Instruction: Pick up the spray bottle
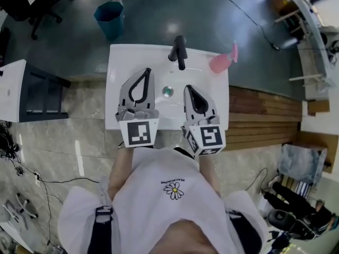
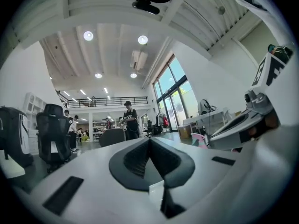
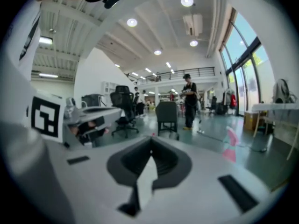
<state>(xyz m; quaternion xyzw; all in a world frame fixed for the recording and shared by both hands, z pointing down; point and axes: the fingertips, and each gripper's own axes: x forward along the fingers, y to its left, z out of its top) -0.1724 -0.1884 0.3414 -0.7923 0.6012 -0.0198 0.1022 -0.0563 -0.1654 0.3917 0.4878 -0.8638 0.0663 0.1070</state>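
Observation:
A pink spray bottle lies at the back right corner of the white sink, to the right of the black faucet. My left gripper hovers over the sink's left half, its jaws shut with nothing in them. My right gripper is beside it over the basin's right half, also shut and empty, well short of the bottle. In the left gripper view the bottle peeks out just right of the closed jaws. The right gripper view shows the bottle ahead to the right of its shut gripper.
The drain sits between the two grippers. A blue bin stands behind the sink, with a black office chair further left. A white table is at the left and a wooden platform adjoins the sink's right side.

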